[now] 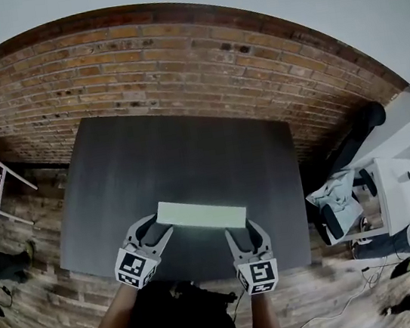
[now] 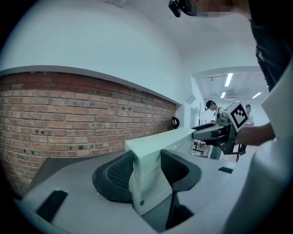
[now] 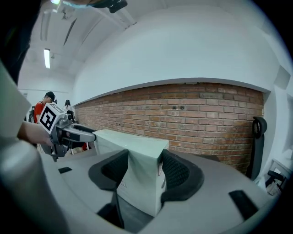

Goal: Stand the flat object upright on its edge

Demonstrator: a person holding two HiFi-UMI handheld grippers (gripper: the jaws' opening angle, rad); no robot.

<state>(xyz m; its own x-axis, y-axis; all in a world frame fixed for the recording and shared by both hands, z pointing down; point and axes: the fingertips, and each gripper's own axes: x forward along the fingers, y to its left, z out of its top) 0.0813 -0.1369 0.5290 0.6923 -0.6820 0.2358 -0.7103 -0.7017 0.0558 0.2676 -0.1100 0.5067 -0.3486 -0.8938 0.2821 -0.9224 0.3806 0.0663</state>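
- The left gripper [image 2: 146, 170] has its two jaws pressed on one end of the pale green, flat rectangular box [image 2: 147, 183]. The dark pads with a fine grid pattern lie against the two broad faces.
- The right gripper [image 3: 141, 172] is closed in the same way on the other end of the box [image 3: 137, 183], so each end has its own clamp.
- In the head view the box [image 1: 201, 215] hangs between the left gripper [image 1: 158, 231] and the right gripper [image 1: 243, 231], over the near part of the dark grey matte rectangular table [image 1: 180, 148]. Its narrow long edge faces up. Whether the lower edge touches the tabletop cannot be told.
- As a judgement, the step is to set the lower long edge down. Both hands should sink at the same rate, so that the edge meets the tabletop along its whole length and not at one corner.
- The broad faces should be vertical before the jaws let go. Both grippers should open slowly and together, because the base is narrow and a small push could tip the box.
- The box looks like smooth cardboard with sharp corners, probably light and a little slippery. The textured pads should hold it well.
- The tabletop seems flat, hard and without shine.
- Behind the table is a rough red brick wall [image 1: 174, 57], and below it a brown wooden plank floor [image 1: 34, 299].
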